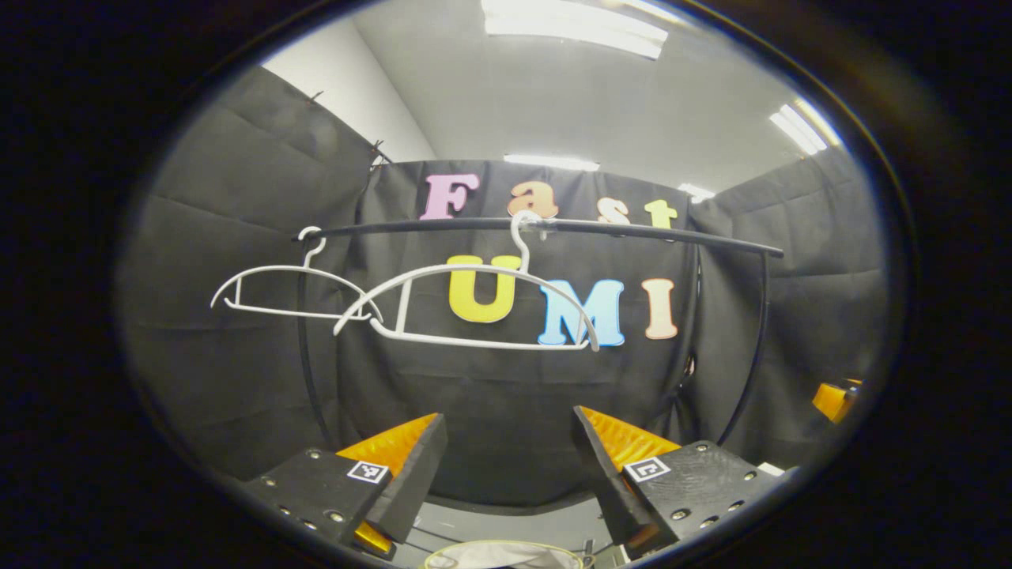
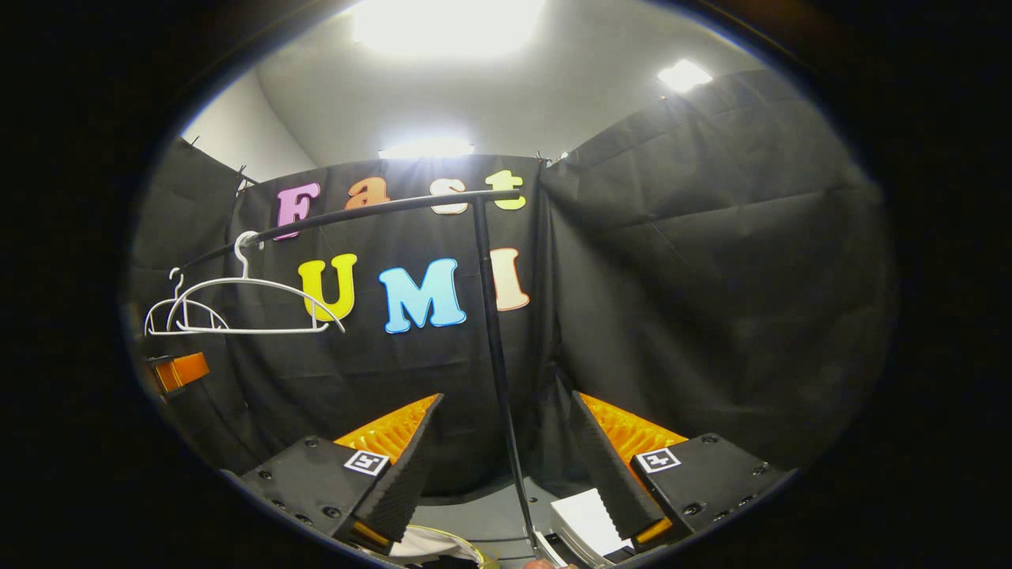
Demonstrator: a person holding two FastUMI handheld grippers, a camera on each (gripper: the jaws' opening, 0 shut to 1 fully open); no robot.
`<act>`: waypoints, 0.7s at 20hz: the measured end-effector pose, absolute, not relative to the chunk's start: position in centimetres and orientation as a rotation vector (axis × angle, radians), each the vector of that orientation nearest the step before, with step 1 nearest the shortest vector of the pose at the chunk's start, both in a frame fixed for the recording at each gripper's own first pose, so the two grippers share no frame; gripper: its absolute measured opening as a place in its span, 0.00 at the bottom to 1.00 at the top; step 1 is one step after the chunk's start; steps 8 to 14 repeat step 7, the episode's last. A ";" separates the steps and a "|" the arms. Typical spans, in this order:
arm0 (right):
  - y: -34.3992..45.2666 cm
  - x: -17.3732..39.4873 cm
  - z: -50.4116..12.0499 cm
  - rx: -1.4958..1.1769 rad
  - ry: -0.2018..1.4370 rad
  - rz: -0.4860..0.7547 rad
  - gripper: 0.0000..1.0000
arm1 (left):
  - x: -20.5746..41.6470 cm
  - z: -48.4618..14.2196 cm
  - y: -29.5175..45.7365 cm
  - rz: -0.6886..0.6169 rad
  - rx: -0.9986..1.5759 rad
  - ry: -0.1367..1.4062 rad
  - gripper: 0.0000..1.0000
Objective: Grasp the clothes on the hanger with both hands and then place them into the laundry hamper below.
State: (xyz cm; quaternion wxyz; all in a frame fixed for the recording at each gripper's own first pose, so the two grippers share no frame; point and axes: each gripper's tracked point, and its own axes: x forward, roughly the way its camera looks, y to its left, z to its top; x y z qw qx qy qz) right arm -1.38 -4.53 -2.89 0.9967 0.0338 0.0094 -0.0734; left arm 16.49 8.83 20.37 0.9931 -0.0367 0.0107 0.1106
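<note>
Two bare white hangers (image 1: 474, 308) (image 1: 292, 292) hang on the black rail (image 1: 632, 231); no clothes are on them. In the left gripper view my left gripper (image 1: 508, 413) is open, below the hangers and apart from them, with nothing between its fingers. Under it is the hamper's rim (image 1: 443, 555), with pale cloth (image 1: 502, 558) lying inside. My right gripper (image 2: 506, 395) is open too and holds nothing. It points at the rack's upright post (image 2: 494, 340), with the hangers (image 2: 253, 304) up to its left. The hamper with white cloth (image 2: 431, 545) shows at the bottom of the right gripper view.
The rack's curved side legs (image 1: 755, 340) stand close to the black cloth walls. A white flat object (image 2: 589, 518) lies on the grey floor by the post's foot. The other gripper shows at the edge of each view (image 1: 834, 399) (image 2: 180, 370).
</note>
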 end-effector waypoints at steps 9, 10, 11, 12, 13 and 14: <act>-4.4 -1.6 -4.3 0.027 0.062 -0.160 0.91 | 16.7 18.0 9.4 0.218 -0.040 0.017 0.92; -4.4 -1.6 -4.3 0.027 0.062 -0.160 0.91 | 16.7 18.0 9.4 0.218 -0.040 0.017 0.92; -4.4 -1.6 -4.3 0.027 0.062 -0.160 0.91 | 16.7 18.0 9.4 0.218 -0.040 0.017 0.92; -4.4 -1.6 -4.3 0.027 0.062 -0.160 0.91 | 16.7 18.0 9.4 0.218 -0.040 0.017 0.92; -4.4 -1.6 -4.3 0.027 0.062 -0.160 0.91 | 16.7 18.0 9.4 0.218 -0.040 0.017 0.92; -4.4 -1.6 -4.3 0.027 0.062 -0.160 0.91 | 16.7 18.0 9.4 0.218 -0.040 0.017 0.92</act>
